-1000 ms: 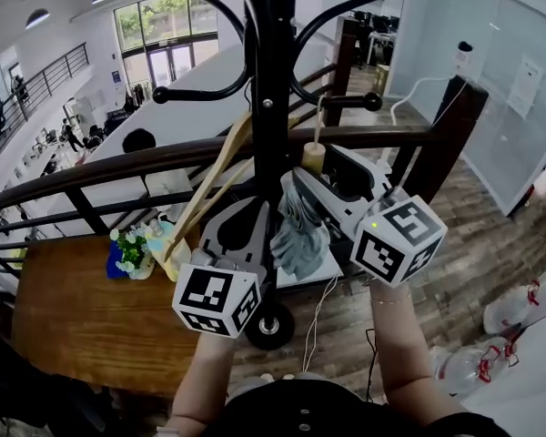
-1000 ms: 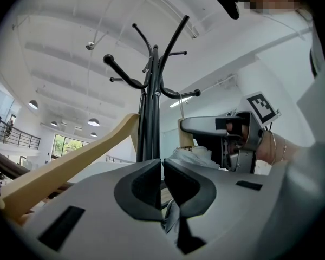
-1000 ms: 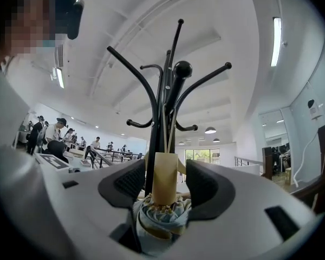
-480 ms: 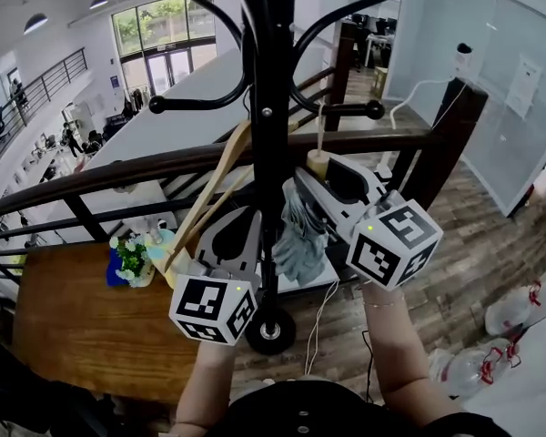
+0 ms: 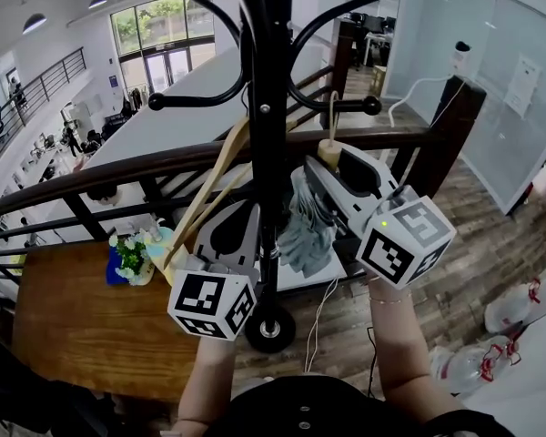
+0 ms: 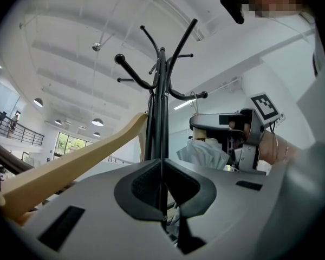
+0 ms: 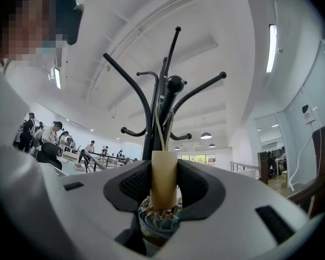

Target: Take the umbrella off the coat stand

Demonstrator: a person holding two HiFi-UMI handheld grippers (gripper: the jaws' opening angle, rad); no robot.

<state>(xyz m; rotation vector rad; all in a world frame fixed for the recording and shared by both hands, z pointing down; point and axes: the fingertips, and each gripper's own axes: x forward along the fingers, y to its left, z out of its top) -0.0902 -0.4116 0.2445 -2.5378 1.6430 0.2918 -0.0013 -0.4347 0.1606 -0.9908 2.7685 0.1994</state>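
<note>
right tool closing on the handle of the umbrella, which hangs by its cord off a coat stand hook; a top grip should let the loop lift clear. left tool closed, empty, beside the stand.

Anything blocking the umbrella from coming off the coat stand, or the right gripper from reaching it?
Nothing blocks the right hand-held gripper: its jaws are closing on the umbrella handle. The handle's cord hangs over a coat stand hook, and the loop must clear the hook's knobbed tip.
</note>
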